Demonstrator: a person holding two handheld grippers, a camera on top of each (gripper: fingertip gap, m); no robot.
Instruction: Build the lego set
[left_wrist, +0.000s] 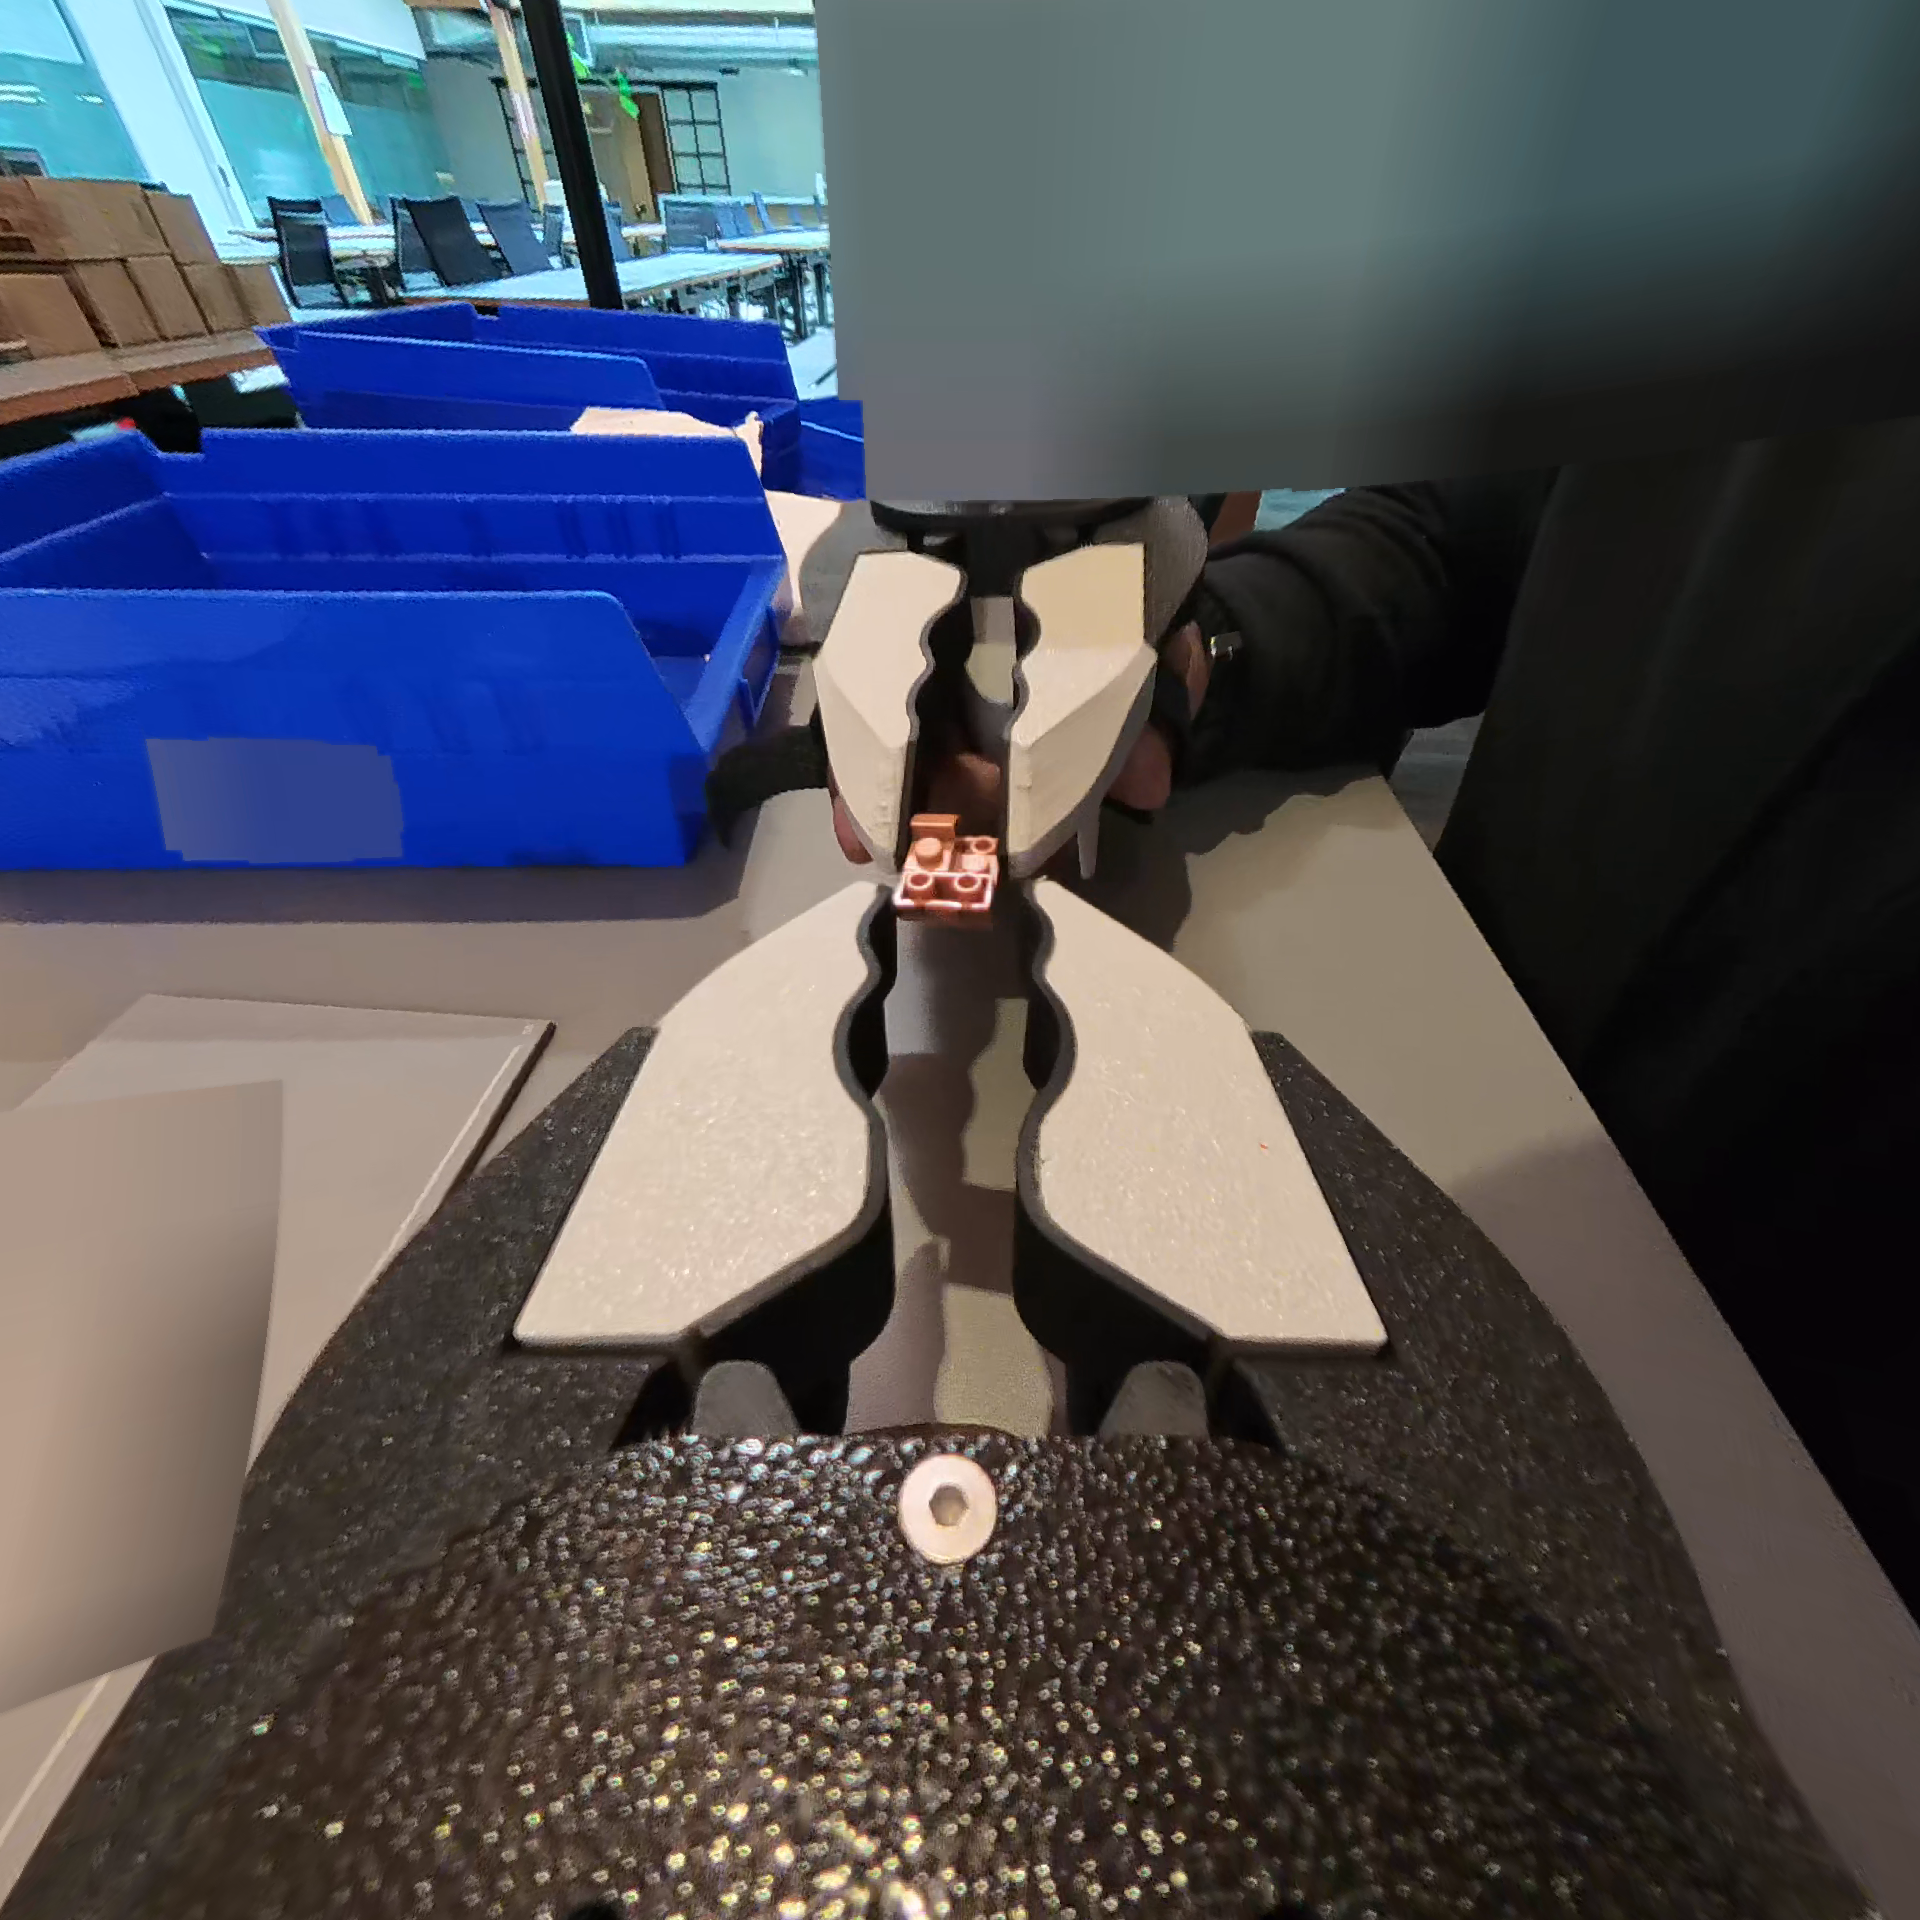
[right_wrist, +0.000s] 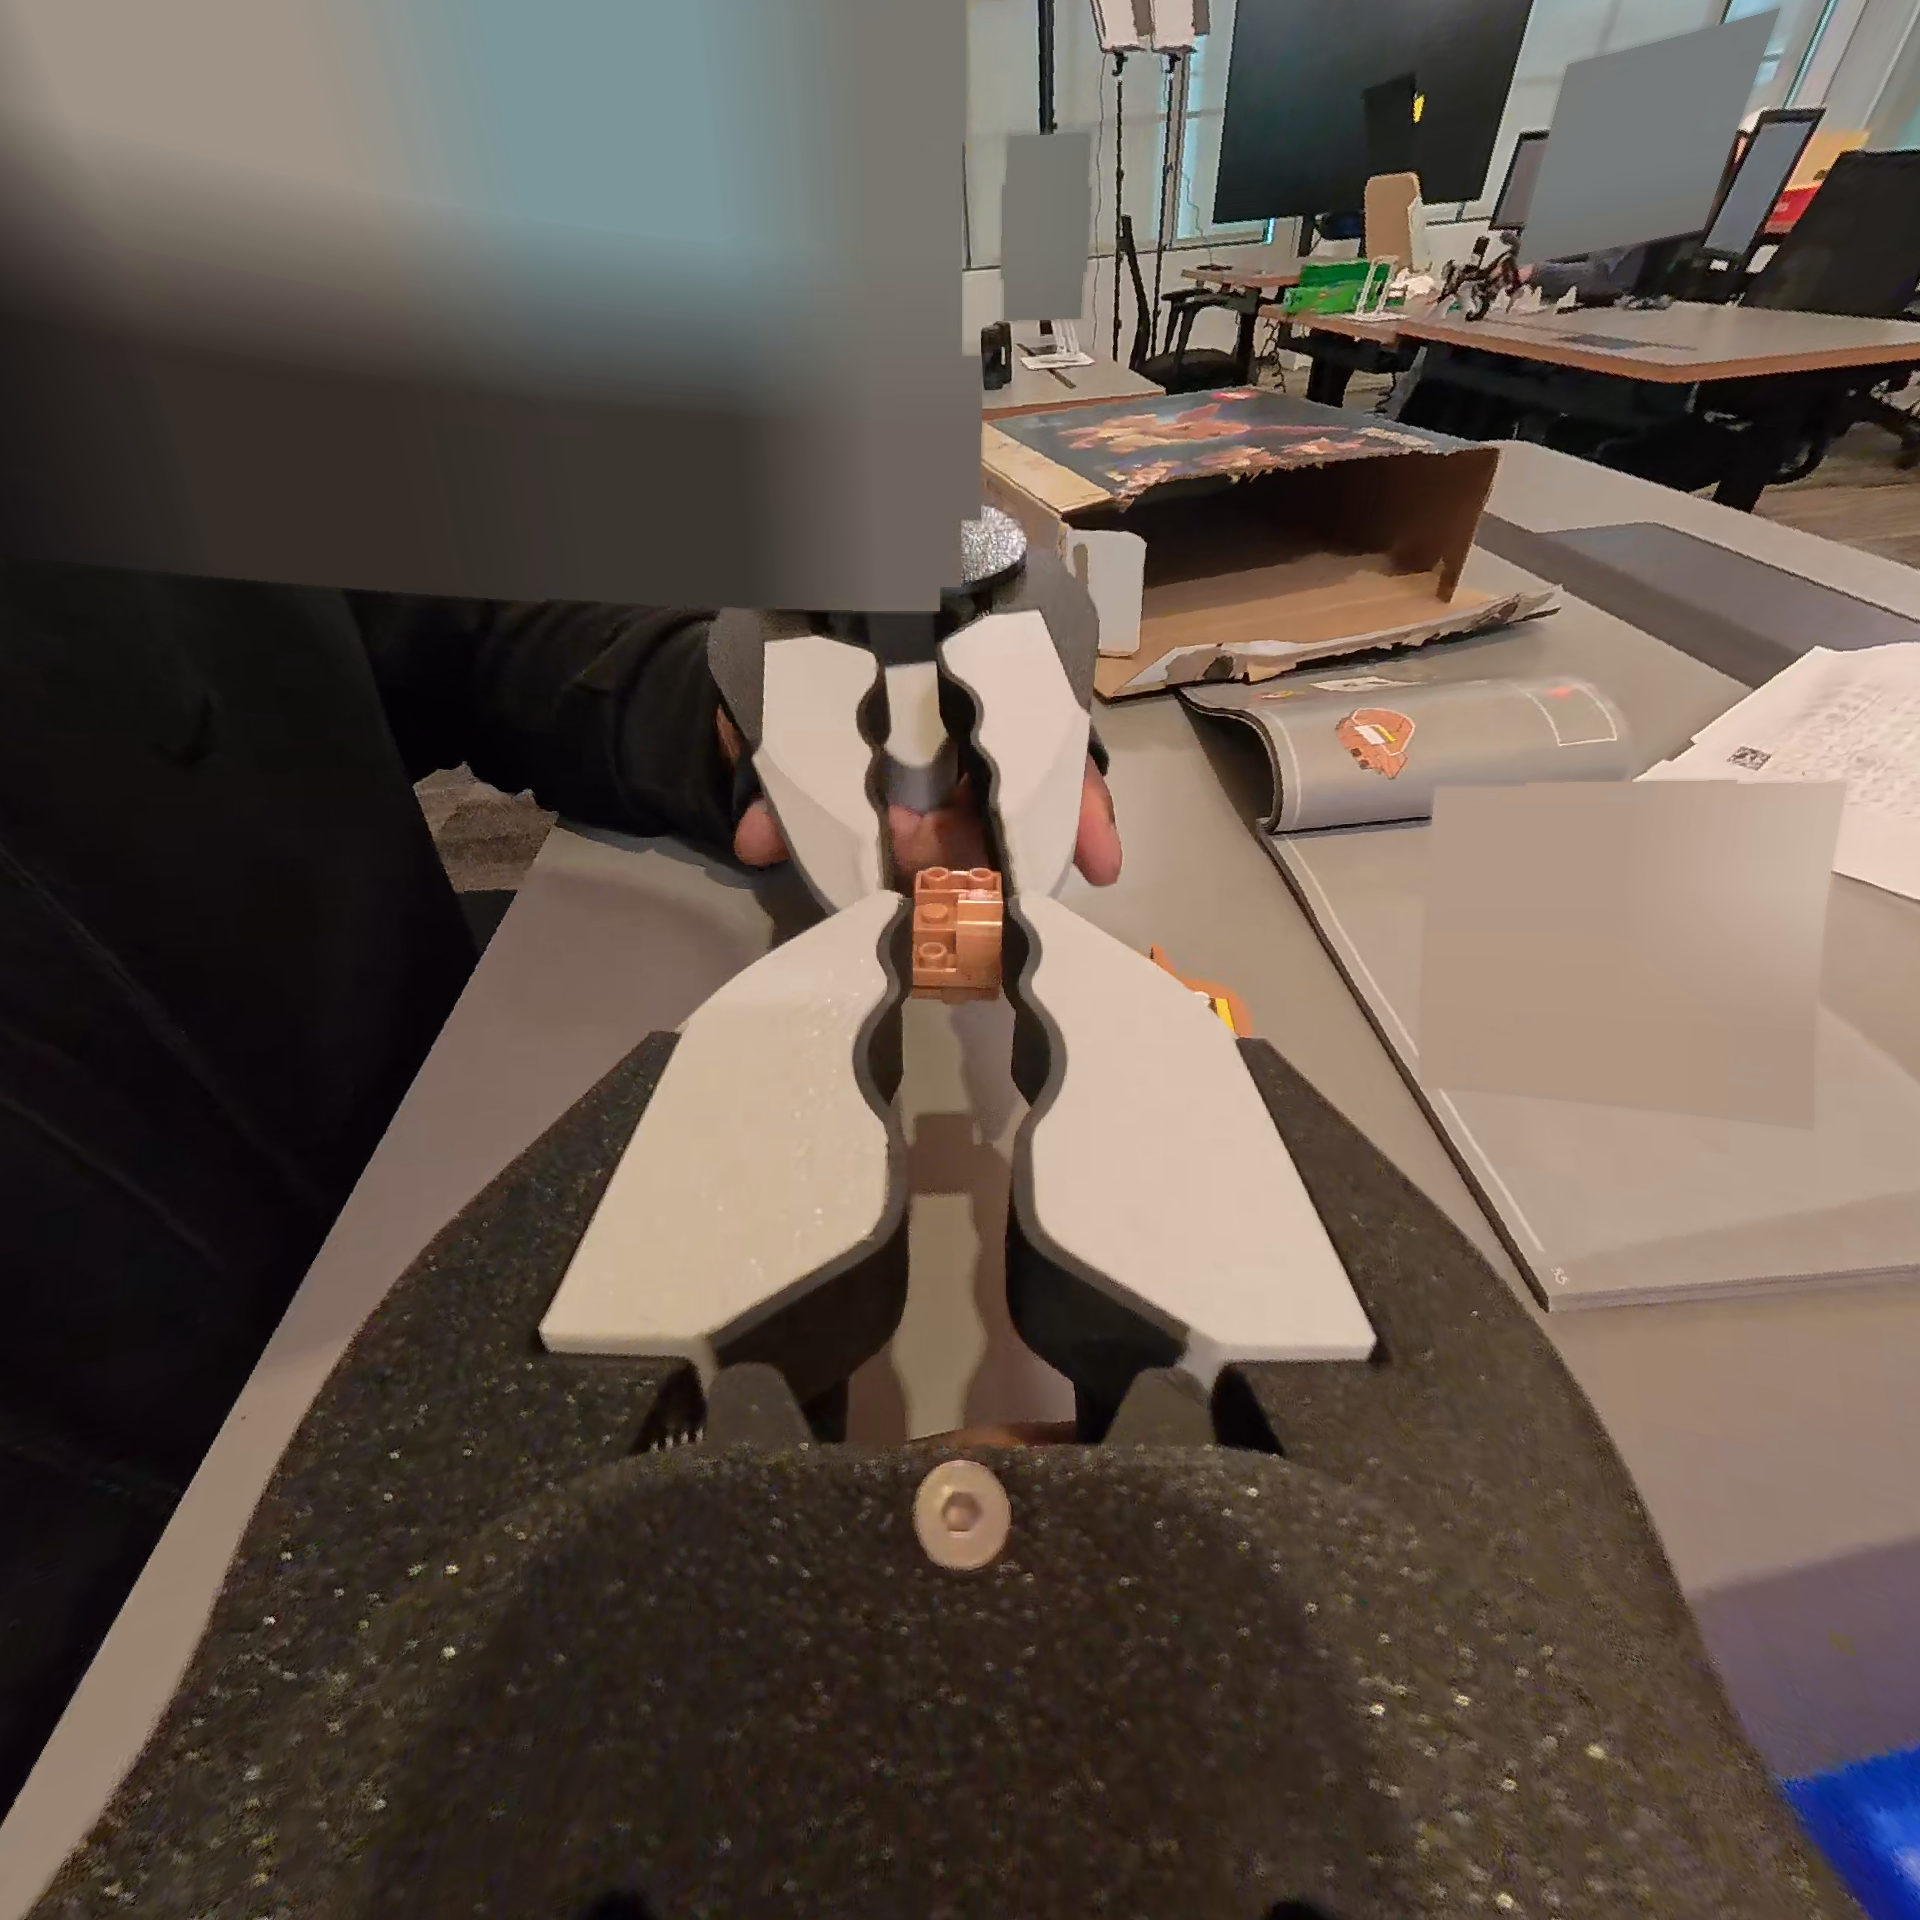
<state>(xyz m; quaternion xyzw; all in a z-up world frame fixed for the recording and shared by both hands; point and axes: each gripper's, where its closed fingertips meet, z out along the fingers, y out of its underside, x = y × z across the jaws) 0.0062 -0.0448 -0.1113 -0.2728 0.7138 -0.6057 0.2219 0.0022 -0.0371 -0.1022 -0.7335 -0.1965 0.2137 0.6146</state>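
Note:
A small copper-brown brick assembly (right_wrist: 956, 945) hangs above the grey table (right_wrist: 1351, 1455) between two grippers that face each other tip to tip. My right gripper (right_wrist: 954, 920) is shut on it, with both pads pressed on its sides. The left wrist view shows the same assembly (left_wrist: 948, 878) gripped in the right gripper (left_wrist: 951, 847). My left gripper (left_wrist: 956, 902) is open. Its tips stand on either side of the near end of the assembly, with a slit between pad and brick. In the right wrist view the left gripper (right_wrist: 948, 883) shows behind the assembly.
Blue bins (left_wrist: 364, 644) stand to the left and a grey board (left_wrist: 312, 1091) lies before them. A torn cardboard box (right_wrist: 1299, 540), a curled booklet (right_wrist: 1455, 748) and an open grey book (right_wrist: 1662, 1195) lie to the right. Dark-sleeved hands (left_wrist: 1351, 644) hold the grippers.

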